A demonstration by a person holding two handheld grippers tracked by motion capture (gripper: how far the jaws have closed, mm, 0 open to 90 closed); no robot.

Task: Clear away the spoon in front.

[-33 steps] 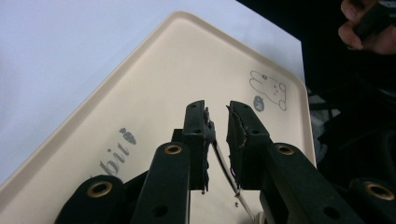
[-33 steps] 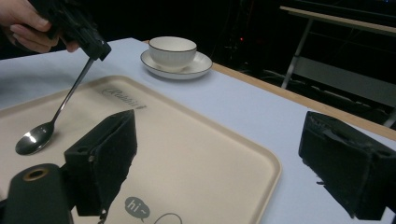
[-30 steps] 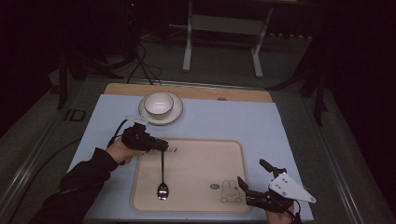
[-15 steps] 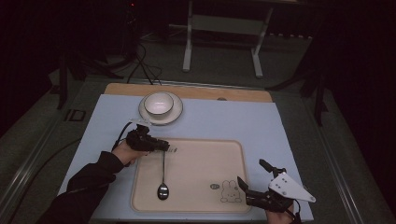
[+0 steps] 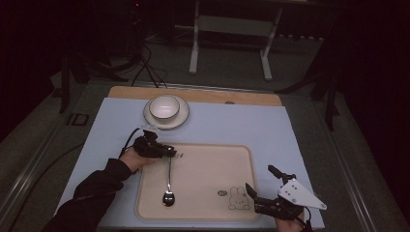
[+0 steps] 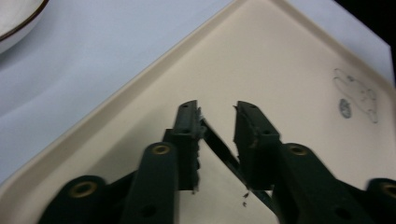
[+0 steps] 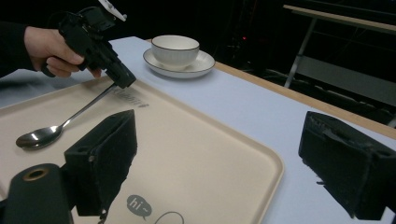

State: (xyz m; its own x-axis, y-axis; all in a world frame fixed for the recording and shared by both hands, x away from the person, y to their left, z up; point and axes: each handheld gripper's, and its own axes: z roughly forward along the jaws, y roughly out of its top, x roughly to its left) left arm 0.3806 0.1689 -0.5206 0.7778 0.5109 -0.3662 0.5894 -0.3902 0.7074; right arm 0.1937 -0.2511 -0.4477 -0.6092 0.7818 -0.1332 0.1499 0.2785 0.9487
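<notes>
A metal spoon [image 5: 168,189] lies on the beige tray [image 5: 241,151], its bowl toward the near edge. My left gripper [image 5: 173,152] is at the tray's far left corner, over the end of the spoon's handle [image 6: 219,145]. Its jaws have just been opening; the handle runs slantwise between them with a gap showing, so the left gripper [image 6: 217,109] is open. The right gripper view shows the spoon [image 7: 39,134] resting flat and the left gripper [image 7: 123,79] above its handle. My right gripper [image 5: 258,176] stands wide open at the tray's near right corner, with nothing between its fingers [image 7: 105,158].
A white bowl [image 5: 164,107] on a saucer [image 5: 181,116] stands at the back of the pale blue mat [image 5: 290,130]. The tray has a rabbit drawing [image 5: 238,198] near its right front. A table frame [image 5: 229,29] stands beyond the table's wooden far edge.
The left gripper has sunk a little toward the tray and the spoon's handle has come down with it. The spoon's bowl stays in the same spot. The right gripper has kept still.
</notes>
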